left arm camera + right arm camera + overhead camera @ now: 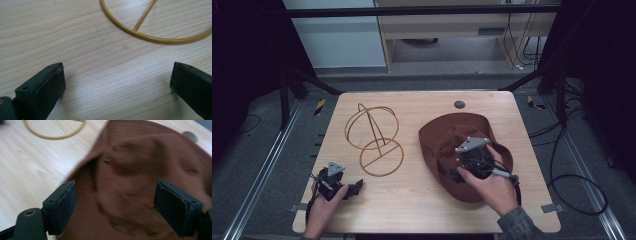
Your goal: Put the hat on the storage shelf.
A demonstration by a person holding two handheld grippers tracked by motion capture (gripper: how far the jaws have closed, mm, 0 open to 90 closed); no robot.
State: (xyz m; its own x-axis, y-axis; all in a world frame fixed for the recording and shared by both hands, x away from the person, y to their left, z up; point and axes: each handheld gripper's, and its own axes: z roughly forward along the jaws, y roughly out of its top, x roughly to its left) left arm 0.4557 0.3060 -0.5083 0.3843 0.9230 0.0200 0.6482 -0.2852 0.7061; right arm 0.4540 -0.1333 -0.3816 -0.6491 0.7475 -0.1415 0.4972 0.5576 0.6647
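Observation:
A brown fabric hat lies crumpled on the right half of the wooden table. Left of it stands a gold wire stand, a flat ring base with upright hoops. My right gripper hovers over the hat's near side. In the right gripper view its jaws stand wide apart with the hat below them, pads not pressing on the cloth. My left gripper rests near the table's front left corner, open and empty. The stand's base ring lies just ahead of it.
A small grey round plug sits in the tabletop behind the hat. Black frame posts flank the table, and cables loop on the floor to the right. Bare wood lies between the stand and the front edge.

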